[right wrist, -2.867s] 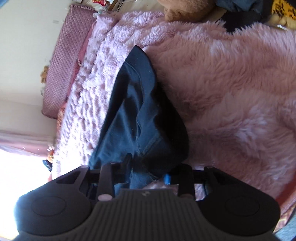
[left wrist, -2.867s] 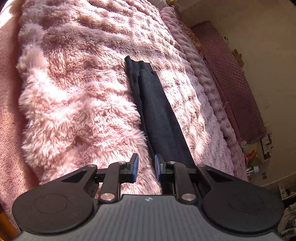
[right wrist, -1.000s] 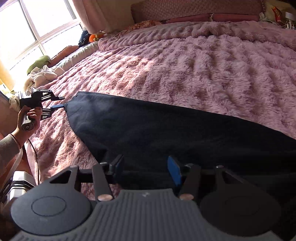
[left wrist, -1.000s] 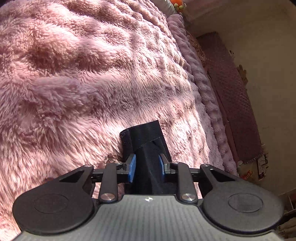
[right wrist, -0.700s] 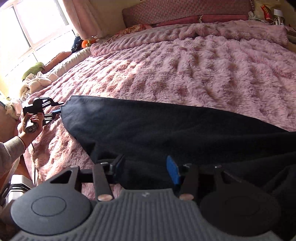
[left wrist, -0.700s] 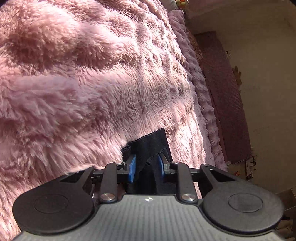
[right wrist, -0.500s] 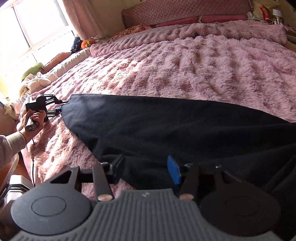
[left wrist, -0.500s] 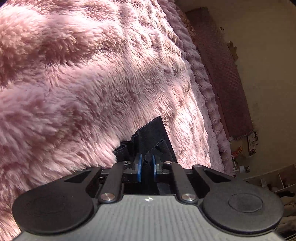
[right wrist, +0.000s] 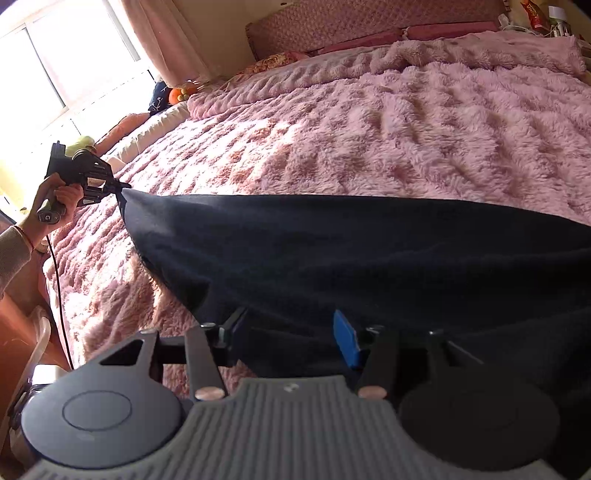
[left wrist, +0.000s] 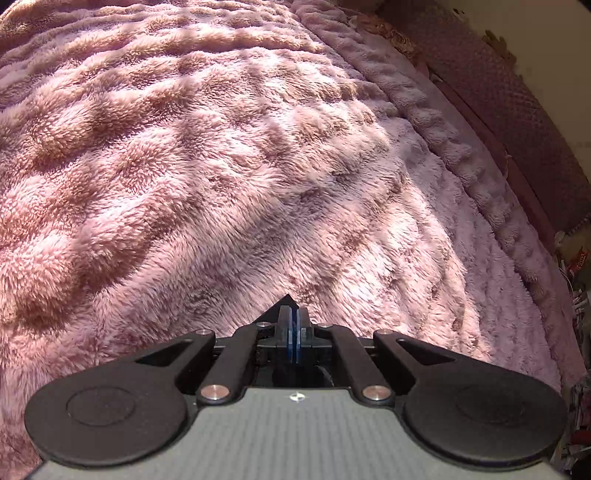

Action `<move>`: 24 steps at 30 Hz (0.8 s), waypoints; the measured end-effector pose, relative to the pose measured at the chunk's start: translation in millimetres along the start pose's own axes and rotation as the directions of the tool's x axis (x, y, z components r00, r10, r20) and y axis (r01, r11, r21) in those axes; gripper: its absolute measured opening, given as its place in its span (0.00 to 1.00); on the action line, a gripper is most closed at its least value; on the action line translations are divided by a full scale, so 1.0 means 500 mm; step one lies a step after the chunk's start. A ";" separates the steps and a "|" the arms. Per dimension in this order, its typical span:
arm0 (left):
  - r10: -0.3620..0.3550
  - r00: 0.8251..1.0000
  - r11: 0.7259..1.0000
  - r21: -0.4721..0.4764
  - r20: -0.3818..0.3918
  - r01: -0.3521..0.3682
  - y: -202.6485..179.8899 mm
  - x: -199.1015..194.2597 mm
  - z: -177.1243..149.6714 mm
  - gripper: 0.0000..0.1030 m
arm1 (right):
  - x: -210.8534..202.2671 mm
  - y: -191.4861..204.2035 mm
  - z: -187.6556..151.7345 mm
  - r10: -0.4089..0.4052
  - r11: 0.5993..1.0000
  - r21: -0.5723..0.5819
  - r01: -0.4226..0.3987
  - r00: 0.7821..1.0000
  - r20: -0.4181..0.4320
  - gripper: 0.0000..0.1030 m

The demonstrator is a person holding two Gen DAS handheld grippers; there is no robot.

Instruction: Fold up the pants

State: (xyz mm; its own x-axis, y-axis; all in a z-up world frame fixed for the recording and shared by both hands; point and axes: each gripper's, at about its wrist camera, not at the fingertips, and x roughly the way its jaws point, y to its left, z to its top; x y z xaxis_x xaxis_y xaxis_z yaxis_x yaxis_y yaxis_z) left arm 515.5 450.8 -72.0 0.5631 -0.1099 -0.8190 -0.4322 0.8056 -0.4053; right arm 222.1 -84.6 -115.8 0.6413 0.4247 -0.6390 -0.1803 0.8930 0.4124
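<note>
Dark pants (right wrist: 369, 251) stretch across the pink fuzzy bed (right wrist: 369, 129), one corner lifted. Left claw (left wrist: 294, 325) is clamped tight on that corner; right claw (right wrist: 291, 339) gapes wide, hovering over the cloth.

no legible text, label, brand or number anywhere in either view

We count four kinds.
One pants (right wrist: 369, 251), one blanket (left wrist: 221, 166), two grippers (left wrist: 294, 325) (right wrist: 291, 332), one headboard (right wrist: 351, 22).
</note>
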 end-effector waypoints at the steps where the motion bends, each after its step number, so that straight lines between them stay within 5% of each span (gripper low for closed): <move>1: 0.061 0.998 0.998 -0.010 -0.026 -0.062 0.008 0.019 0.003 0.01 | 0.000 0.003 0.000 0.004 1.000 -0.007 -0.004 1.000 -0.003 0.46; 2: 0.124 0.992 0.992 -0.012 -0.032 -0.125 0.015 0.034 0.002 0.02 | -0.001 0.005 0.000 0.005 1.000 -0.012 -0.005 1.000 -0.005 0.46; 3: 0.198 0.979 0.980 0.001 -0.050 -0.198 0.031 0.055 -0.003 0.15 | -0.001 0.007 0.002 0.003 1.000 -0.016 -0.003 1.000 -0.009 0.46; 5: 0.212 0.973 0.976 -0.020 -0.086 -0.215 0.069 0.081 -0.013 0.42 | -0.002 0.008 0.006 0.006 1.000 -0.025 -0.007 1.000 -0.017 0.46; 8: -0.002 1.000 0.982 -0.187 0.003 0.002 0.148 0.054 -0.040 0.55 | -0.008 0.009 0.014 0.017 0.999 -0.047 -0.018 1.000 -0.023 0.46; 11: -0.218 0.975 0.945 -0.238 0.050 0.224 0.201 0.032 -0.063 0.60 | -0.010 0.007 0.022 0.005 0.997 -0.074 -0.007 1.000 -0.025 0.46; 14: -0.331 0.944 0.915 -0.240 0.016 0.325 0.234 0.032 -0.084 0.60 | -0.010 0.000 0.024 0.002 0.998 -0.064 -0.003 1.000 -0.027 0.46; 17: -0.366 0.930 0.899 -0.274 -0.038 0.343 0.249 0.050 -0.094 0.58 | -0.009 -0.005 0.019 0.004 0.999 -0.032 -0.005 1.000 -0.024 0.46; 19: -0.372 0.928 0.892 -0.277 0.002 0.358 0.251 0.045 -0.101 0.52 | -0.008 -0.007 0.015 0.008 1.000 -0.011 -0.008 1.000 -0.022 0.46; 22: -0.389 0.920 0.892 -0.228 0.052 0.390 0.223 0.030 -0.098 0.15 | -0.004 0.000 0.005 -0.005 1.000 -0.018 0.004 0.999 -0.032 0.46; 24: -0.400 0.916 0.894 -0.206 0.029 0.397 0.198 0.032 -0.094 0.06 | -0.001 0.004 -0.001 -0.046 0.998 -0.038 0.045 0.998 -0.039 0.46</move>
State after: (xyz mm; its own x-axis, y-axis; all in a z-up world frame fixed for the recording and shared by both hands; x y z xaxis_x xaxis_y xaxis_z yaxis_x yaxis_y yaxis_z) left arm 448.8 501.3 -144.4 0.7092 -0.4061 -0.5763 -0.3078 0.5571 -0.7713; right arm 221.2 -82.8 -114.8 0.6195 0.3886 -0.6820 -0.1797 0.9160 0.3587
